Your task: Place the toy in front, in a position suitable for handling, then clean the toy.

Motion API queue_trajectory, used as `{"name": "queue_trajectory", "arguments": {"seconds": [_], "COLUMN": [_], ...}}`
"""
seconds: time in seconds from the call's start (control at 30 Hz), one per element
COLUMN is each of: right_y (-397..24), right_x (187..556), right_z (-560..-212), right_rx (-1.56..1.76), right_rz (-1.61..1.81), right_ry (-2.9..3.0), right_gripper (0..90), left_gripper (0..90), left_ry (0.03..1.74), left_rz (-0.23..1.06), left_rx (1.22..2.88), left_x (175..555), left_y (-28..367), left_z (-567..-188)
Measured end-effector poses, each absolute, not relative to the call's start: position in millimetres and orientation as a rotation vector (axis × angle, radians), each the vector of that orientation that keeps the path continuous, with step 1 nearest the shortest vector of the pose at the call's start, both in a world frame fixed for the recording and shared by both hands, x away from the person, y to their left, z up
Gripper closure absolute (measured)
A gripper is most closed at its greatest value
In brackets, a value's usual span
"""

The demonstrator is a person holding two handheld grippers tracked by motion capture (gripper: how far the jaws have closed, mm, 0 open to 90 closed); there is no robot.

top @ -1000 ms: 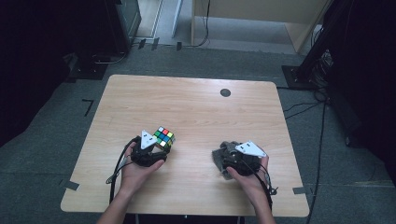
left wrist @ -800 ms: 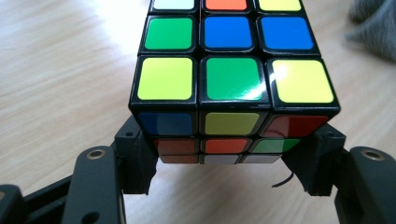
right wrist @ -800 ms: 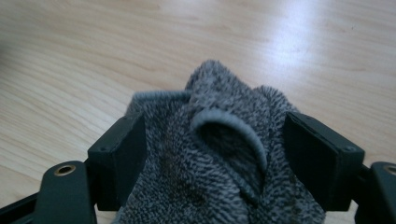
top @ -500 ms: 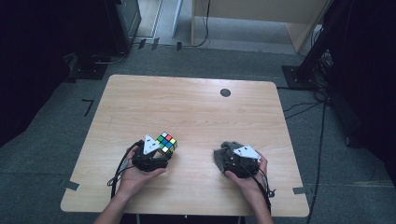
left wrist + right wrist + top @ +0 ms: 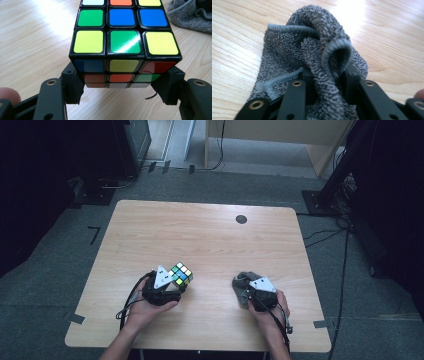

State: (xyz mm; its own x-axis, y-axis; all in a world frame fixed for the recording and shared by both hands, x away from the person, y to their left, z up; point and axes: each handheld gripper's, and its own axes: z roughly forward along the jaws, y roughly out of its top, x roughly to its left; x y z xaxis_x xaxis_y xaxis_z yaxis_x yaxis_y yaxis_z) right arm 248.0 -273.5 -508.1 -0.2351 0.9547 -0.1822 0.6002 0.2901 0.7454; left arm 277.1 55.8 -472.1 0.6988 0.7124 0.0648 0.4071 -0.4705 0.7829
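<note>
A scrambled puzzle cube [image 5: 181, 274] [image 5: 123, 40] stands on the wooden table [image 5: 210, 240], front left. My left gripper [image 5: 172, 287] [image 5: 120, 85] is shut on it, one jaw pressed on each side of its lower layers. At the front right lies a grey terry cloth [image 5: 242, 285] [image 5: 312, 55], bunched up. My right gripper [image 5: 247, 292] [image 5: 328, 77] has just been closing and now pinches a raised fold of that cloth between its jaws. In the left gripper view the cloth [image 5: 190, 15] lies at the top right corner.
A small black round mark [image 5: 241, 219] sits near the table's far edge. Black stands and cables [image 5: 340, 195] line the grey floor around the table. The table's near edge is close behind both hands.
The left hand with the cube has shifted slightly toward the near edge. The right gripper's jaws have come together on the cloth, bunching it up.
</note>
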Motion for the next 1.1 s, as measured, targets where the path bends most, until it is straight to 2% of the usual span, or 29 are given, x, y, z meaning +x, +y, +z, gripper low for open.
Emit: {"name": "queue_trajectory", "arguments": {"seconds": [0.2,0.33,0.5,0.63,0.83,1.1], "right_y": [-276,-269,-259,-256,-231,-179], "right_x": [242,237,231,227,216,201], "right_z": [-497,-481,-463,-446,-425,-424], "right_rx": [1.377,1.323,1.248,1.242,1.083,0.899], "right_rz": [0.897,1.081,1.189,1.288,1.251,1.148], "right_ry": [1.895,1.86,1.857,1.87,1.909,2.004], "right_gripper": [74.8,74.5,74.1,73.6,73.2,71.6], "left_gripper": [34.5,34.5,34.5,34.4,34.4,34.4], "left_ry": [0.817,0.746,0.704,0.68,0.655,0.588], "left_rz": [0.487,0.432,0.534,0.513,0.506,0.525], "left_rx": [2.123,2.116,2.163,2.193,2.217,2.245], "left_x": [279,280,272,270,265,254], "left_y": [57,54,40,33,21,7], "left_z": [-474,-477,-477,-477,-476,-472]}}
